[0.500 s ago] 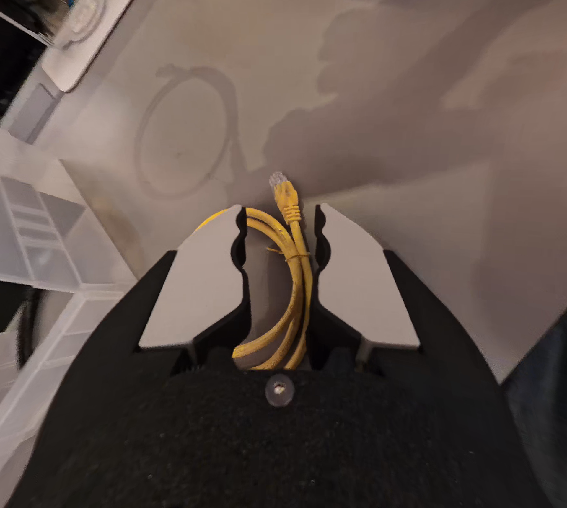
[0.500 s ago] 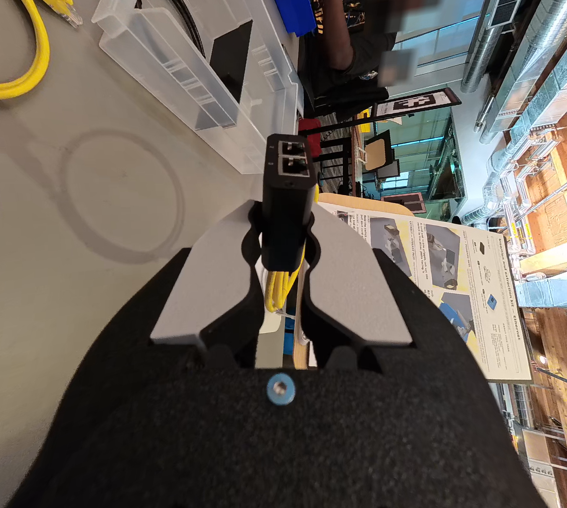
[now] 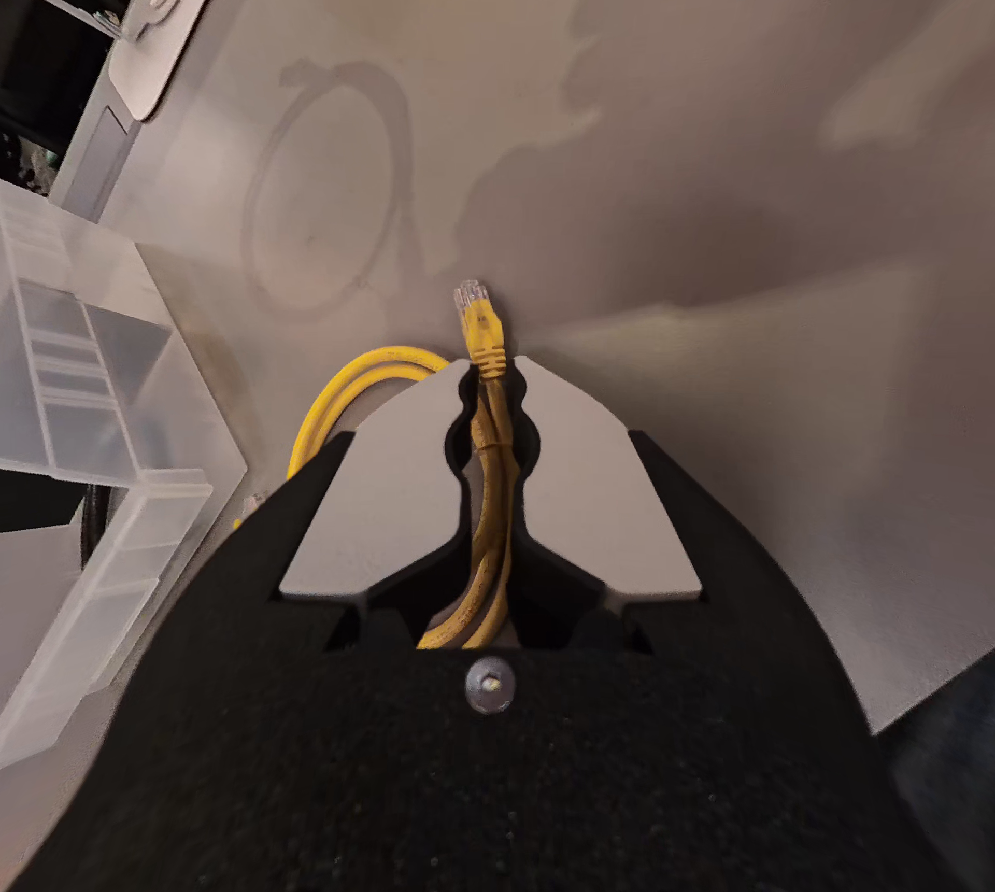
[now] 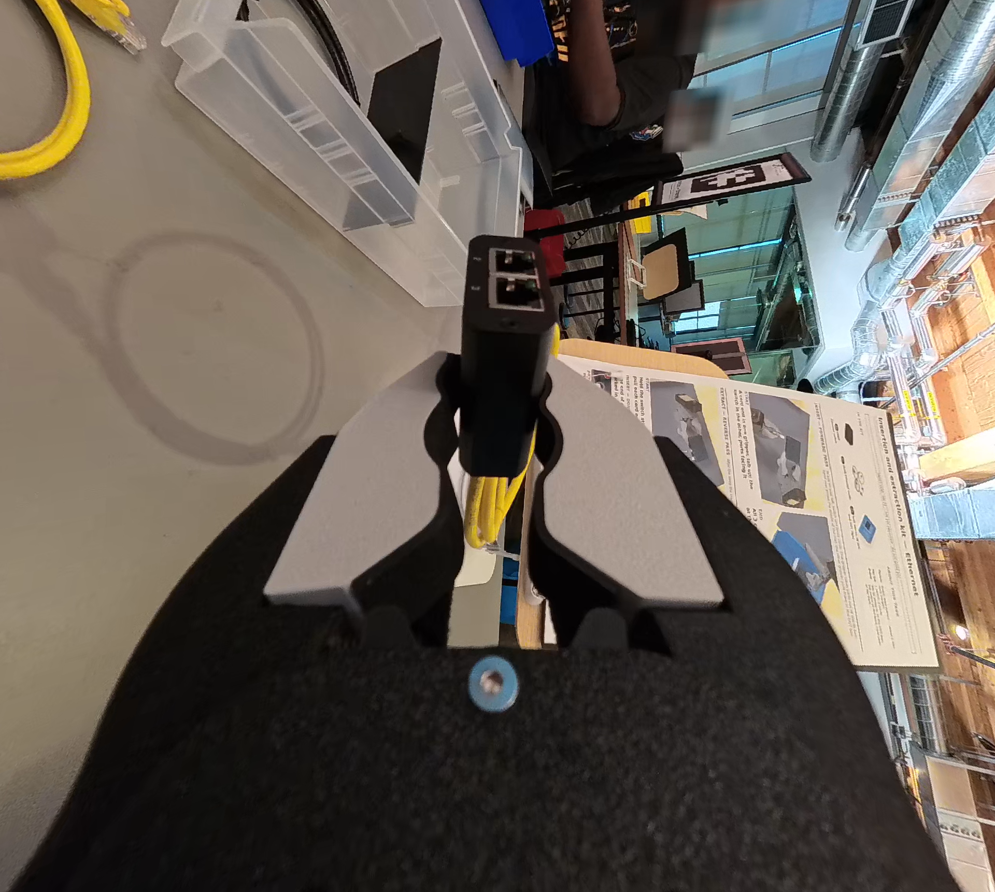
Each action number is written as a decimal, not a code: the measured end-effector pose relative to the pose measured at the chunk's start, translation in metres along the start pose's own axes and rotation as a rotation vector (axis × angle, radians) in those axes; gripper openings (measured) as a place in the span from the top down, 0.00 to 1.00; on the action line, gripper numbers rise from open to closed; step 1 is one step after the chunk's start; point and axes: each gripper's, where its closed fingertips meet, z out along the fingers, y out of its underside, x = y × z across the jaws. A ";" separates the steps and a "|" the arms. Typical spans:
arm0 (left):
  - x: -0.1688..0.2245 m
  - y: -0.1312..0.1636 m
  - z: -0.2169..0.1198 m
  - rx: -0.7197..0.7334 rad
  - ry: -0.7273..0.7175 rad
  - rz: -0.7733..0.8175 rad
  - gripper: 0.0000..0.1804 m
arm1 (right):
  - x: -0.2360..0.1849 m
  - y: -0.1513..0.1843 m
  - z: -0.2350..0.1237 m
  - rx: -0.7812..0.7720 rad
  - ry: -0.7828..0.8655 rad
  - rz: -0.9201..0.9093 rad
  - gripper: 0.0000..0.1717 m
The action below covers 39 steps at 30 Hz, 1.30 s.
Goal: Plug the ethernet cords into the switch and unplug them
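— What does the right gripper [image 4: 498, 376] hold?
— A black box-shaped switch [image 4: 503, 354], pads pressed on its sides, two open ports facing away.
— And around it?
— A yellow ethernet cord [image 4: 64, 58] on the grey table [image 4: 161, 435], beside a clear plastic bin [image 4: 301, 112].

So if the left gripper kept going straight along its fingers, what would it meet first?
Probably the bare grey tabletop: the yellow cord's plug, held by the left gripper, would likely touch first. Depth is unclear.
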 end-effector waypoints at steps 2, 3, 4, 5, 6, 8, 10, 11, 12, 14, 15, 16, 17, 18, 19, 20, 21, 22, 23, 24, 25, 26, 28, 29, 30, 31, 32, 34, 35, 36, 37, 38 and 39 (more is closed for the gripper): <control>0.000 0.001 0.001 -0.011 0.008 -0.020 0.95 | 0.000 -0.001 0.000 0.001 -0.001 -0.002 0.86; -0.001 0.001 0.001 -0.017 0.013 -0.038 0.95 | -0.001 -0.001 0.001 0.000 -0.002 -0.002 0.86; -0.001 0.002 0.002 -0.021 0.020 -0.063 0.95 | -0.001 -0.001 0.001 0.000 -0.002 -0.003 0.86; -0.002 0.002 0.002 -0.024 0.032 -0.082 0.95 | -0.001 -0.001 0.001 0.001 -0.002 -0.002 0.86; -0.002 0.002 0.003 -0.028 0.046 -0.093 0.95 | -0.001 -0.001 0.001 0.002 -0.002 -0.002 0.86; -0.002 0.003 0.003 -0.028 0.071 -0.105 0.95 | -0.001 -0.001 0.000 0.001 -0.001 -0.004 0.86; -0.001 0.003 0.002 -0.024 0.088 -0.103 0.95 | 0.000 -0.001 0.000 0.001 0.001 -0.004 0.86; -0.001 0.002 0.002 -0.019 0.101 -0.097 0.95 | 0.001 -0.001 0.000 0.002 0.004 -0.004 0.86; -0.002 0.001 0.000 -0.006 0.116 -0.094 0.95 | 0.001 -0.001 -0.001 0.002 0.007 -0.004 0.86; -0.006 -0.006 -0.008 0.045 0.156 -0.131 0.95 | 0.003 -0.001 -0.002 0.004 0.012 -0.003 0.86; -0.008 -0.014 -0.016 0.093 0.203 -0.155 0.95 | 0.004 0.000 -0.003 0.006 0.017 -0.002 0.86; -0.014 -0.023 -0.024 0.140 0.243 -0.194 0.95 | 0.004 0.000 -0.003 0.009 0.021 -0.004 0.86; -0.020 -0.031 -0.034 0.180 0.292 -0.243 0.95 | 0.005 -0.001 -0.004 0.012 0.026 -0.007 0.86; -0.027 -0.042 -0.045 0.229 0.361 -0.301 0.95 | 0.005 -0.001 -0.004 0.017 0.029 -0.010 0.86; -0.036 -0.054 -0.057 0.283 0.426 -0.363 0.95 | 0.005 -0.002 -0.004 0.021 0.031 -0.013 0.86; -0.048 -0.064 -0.069 0.326 0.475 -0.419 0.95 | 0.004 -0.003 -0.004 0.024 0.033 -0.017 0.86; -0.060 -0.073 -0.080 0.352 0.518 -0.449 0.95 | 0.004 -0.005 -0.004 0.027 0.034 -0.022 0.86; -0.071 -0.081 -0.090 0.369 0.553 -0.460 0.96 | 0.003 -0.006 -0.003 0.031 0.035 -0.028 0.86; -0.082 -0.088 -0.099 0.384 0.582 -0.462 0.95 | 0.003 -0.007 -0.003 0.032 0.036 -0.033 0.86; -0.090 -0.095 -0.109 0.393 0.614 -0.452 0.96 | 0.003 -0.008 -0.003 0.033 0.040 -0.040 0.86; -0.098 -0.101 -0.116 0.389 0.630 -0.435 0.96 | 0.003 -0.009 -0.004 0.034 0.042 -0.046 0.86; -0.106 -0.105 -0.120 0.370 0.634 -0.411 0.96 | 0.003 -0.010 -0.004 0.034 0.043 -0.046 0.86; -0.118 -0.113 -0.125 0.331 0.631 -0.365 0.96 | 0.004 -0.010 -0.004 0.036 0.046 -0.045 0.86; -0.123 -0.118 -0.127 0.322 0.638 -0.345 0.96 | 0.003 -0.009 -0.004 0.037 0.045 -0.043 0.86; -0.125 -0.122 -0.129 0.306 0.654 -0.333 0.96 | 0.003 -0.009 -0.003 0.035 0.043 -0.041 0.86; -0.127 -0.126 -0.130 0.285 0.671 -0.326 0.96 | 0.002 -0.008 -0.002 0.033 0.042 -0.041 0.86; -0.127 -0.130 -0.131 0.265 0.695 -0.325 0.96 | 0.002 -0.008 -0.002 0.029 0.041 -0.044 0.86; -0.125 -0.134 -0.129 0.207 0.744 -0.348 0.96 | 0.000 -0.006 0.000 0.015 0.037 -0.051 0.86; -0.125 -0.136 -0.126 0.182 0.762 -0.369 0.96 | -0.001 -0.005 0.001 0.004 0.037 -0.058 0.86; -0.124 -0.139 -0.124 0.167 0.791 -0.392 0.96 | -0.001 -0.005 0.003 -0.007 0.036 -0.067 0.86; -0.124 -0.141 -0.121 0.151 0.822 -0.427 0.96 | -0.002 -0.004 0.004 -0.023 0.037 -0.078 0.86; -0.123 -0.142 -0.118 0.129 0.856 -0.463 0.96 | -0.002 -0.003 0.004 -0.040 0.041 -0.091 0.86; -0.121 -0.142 -0.115 0.110 0.894 -0.494 0.96 | -0.002 -0.002 0.005 -0.054 0.044 -0.104 0.86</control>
